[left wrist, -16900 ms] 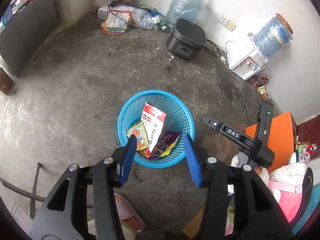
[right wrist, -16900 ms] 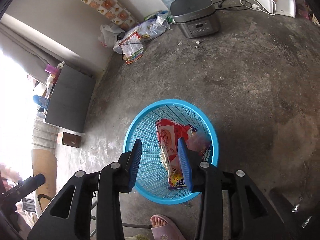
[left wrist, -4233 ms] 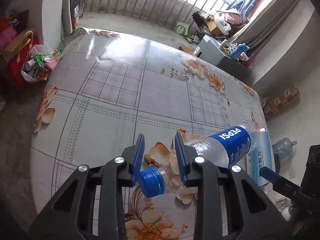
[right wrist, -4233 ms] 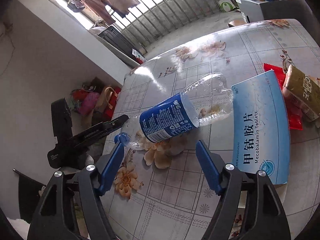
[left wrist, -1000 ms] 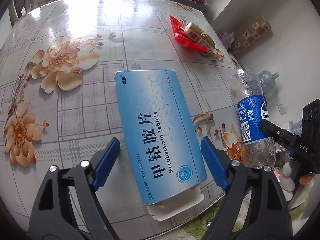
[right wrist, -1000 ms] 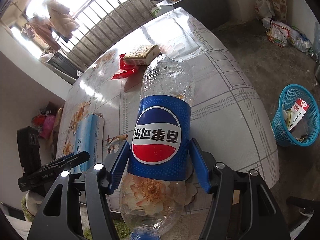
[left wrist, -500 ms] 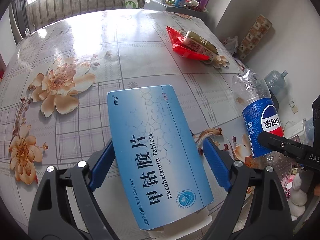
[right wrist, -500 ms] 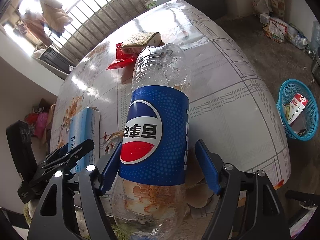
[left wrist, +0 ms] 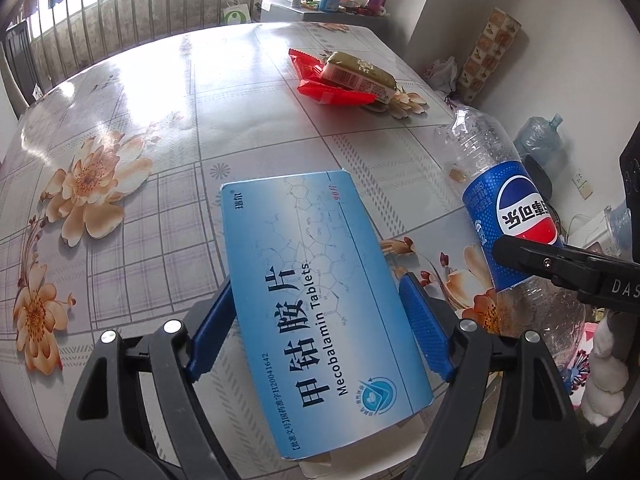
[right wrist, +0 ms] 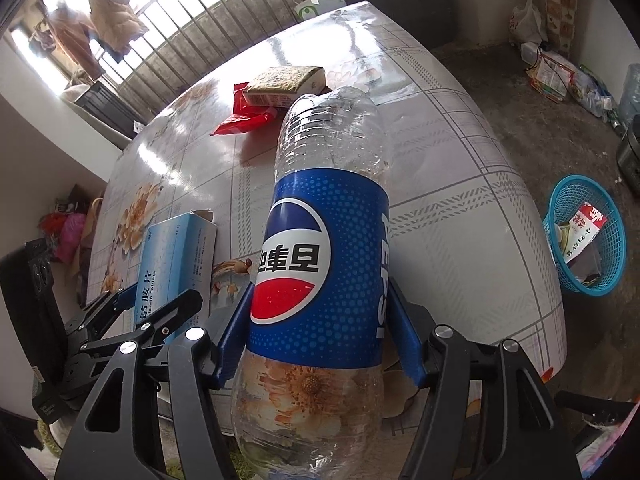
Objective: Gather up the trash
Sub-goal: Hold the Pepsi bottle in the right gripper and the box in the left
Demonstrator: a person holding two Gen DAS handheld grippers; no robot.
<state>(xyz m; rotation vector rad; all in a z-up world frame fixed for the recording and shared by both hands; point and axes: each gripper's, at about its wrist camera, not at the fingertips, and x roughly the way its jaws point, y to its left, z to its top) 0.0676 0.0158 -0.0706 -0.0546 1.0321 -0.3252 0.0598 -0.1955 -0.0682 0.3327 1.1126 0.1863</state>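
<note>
Left gripper closing around flat blue cardboard tablet box; squeeze its long edges squarely. Right gripper closing, pinching clear plastic Pepsi bottle beside box.

Home, floral-cloth table, hanging laundry

The bottle runs off the 6 o'clock edge of the right wrist view, so its cap is out of sight; in the left wrist view the other gripper's finger crosses its label at 3 o'clock. The box covers the inner faces of the blue pads, so contact there cannot be told, and its near end hides the table edge at 6 o'clock. The red wrapper lies partly under the brown packet, whose print is too small to read. The basket holds items at 3 o'clock that are too small to name.
</note>
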